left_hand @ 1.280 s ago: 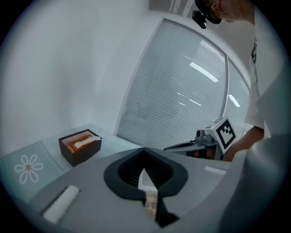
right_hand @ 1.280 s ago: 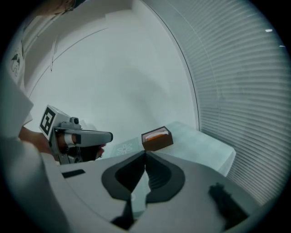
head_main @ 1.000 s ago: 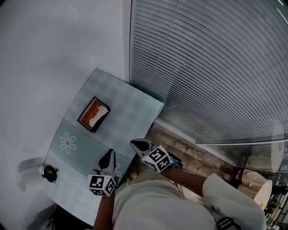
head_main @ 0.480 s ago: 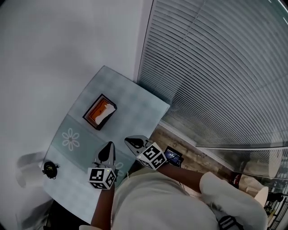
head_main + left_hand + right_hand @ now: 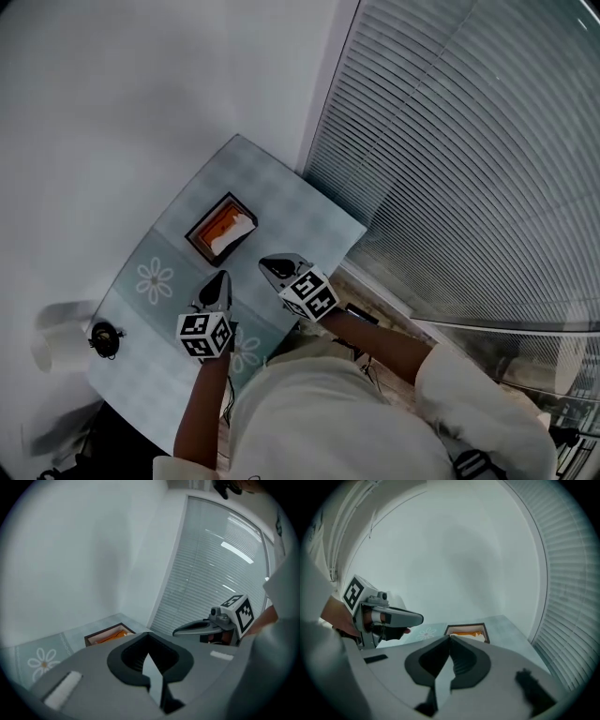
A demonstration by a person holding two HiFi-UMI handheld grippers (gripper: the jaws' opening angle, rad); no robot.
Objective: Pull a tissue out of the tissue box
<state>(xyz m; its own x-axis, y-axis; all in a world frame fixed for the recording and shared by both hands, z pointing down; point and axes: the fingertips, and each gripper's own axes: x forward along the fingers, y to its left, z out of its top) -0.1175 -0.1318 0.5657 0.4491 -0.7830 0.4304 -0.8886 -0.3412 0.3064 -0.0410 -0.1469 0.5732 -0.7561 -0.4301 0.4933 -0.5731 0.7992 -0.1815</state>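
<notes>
A dark-framed tissue box (image 5: 223,228) with an orange inside and a white tissue showing lies on the table (image 5: 281,202), which has a pale checked cloth. My left gripper (image 5: 221,277) hovers just short of the box's near side, shut and empty. My right gripper (image 5: 267,265) sits to its right, level with the box's near corner, also shut with nothing in it. In the left gripper view the box (image 5: 108,634) lies ahead past the closed tips (image 5: 149,633), with the right gripper (image 5: 176,632) beside. In the right gripper view the box (image 5: 467,631) is straight ahead, the left gripper (image 5: 420,618) to the left.
A white flower print (image 5: 155,281) marks the cloth left of my grippers. A small black object (image 5: 105,337) stands at the table's near left edge, and a white roll (image 5: 54,347) beyond it. Window blinds (image 5: 469,159) fill the right; a plain wall (image 5: 112,112) is behind.
Both grippers have moved forward over the table toward the tissue box, and the right one has rolled somewhat. Both stay shut and empty.
</notes>
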